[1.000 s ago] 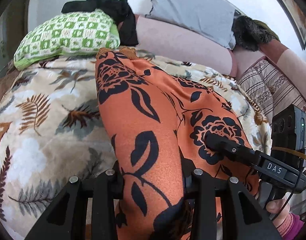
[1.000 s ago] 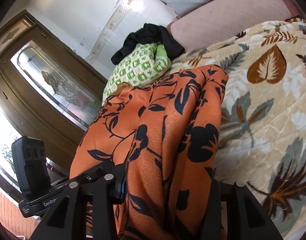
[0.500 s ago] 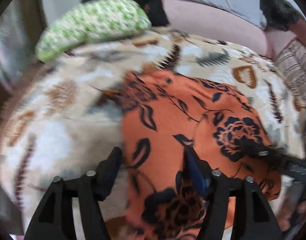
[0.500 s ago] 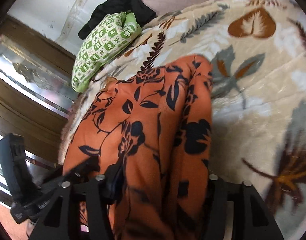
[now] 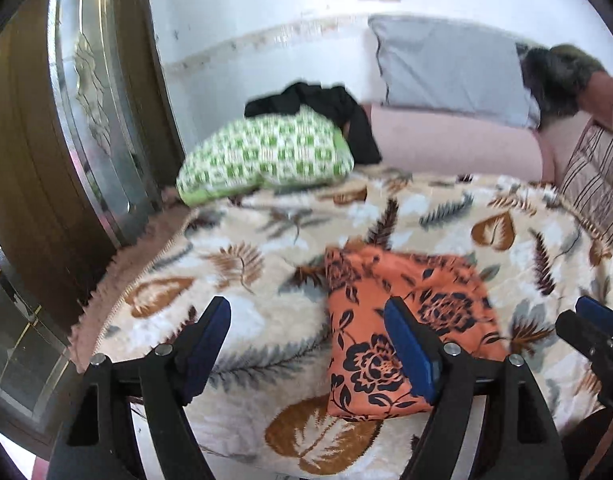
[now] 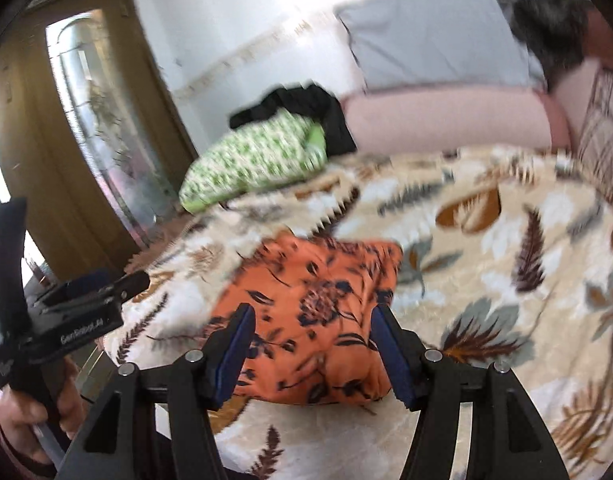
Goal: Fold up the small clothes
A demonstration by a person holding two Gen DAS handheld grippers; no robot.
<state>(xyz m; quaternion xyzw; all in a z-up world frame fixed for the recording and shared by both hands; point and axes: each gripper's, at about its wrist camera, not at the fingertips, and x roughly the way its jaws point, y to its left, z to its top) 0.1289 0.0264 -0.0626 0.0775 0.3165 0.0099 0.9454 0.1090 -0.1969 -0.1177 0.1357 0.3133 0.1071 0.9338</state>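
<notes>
Orange flowered garment lying folded on the leaf-print blanket, near its front edge; left tongs and right tongs just opening, gripping nothing, hovering apart above it, apparently leaving the fold undisturbed.

Bright daylight enters past the glass-paned door at left, glaring on the white wall. Motion blur smears the right-wrist view (fisheye bending, dark corners throughout).
</notes>
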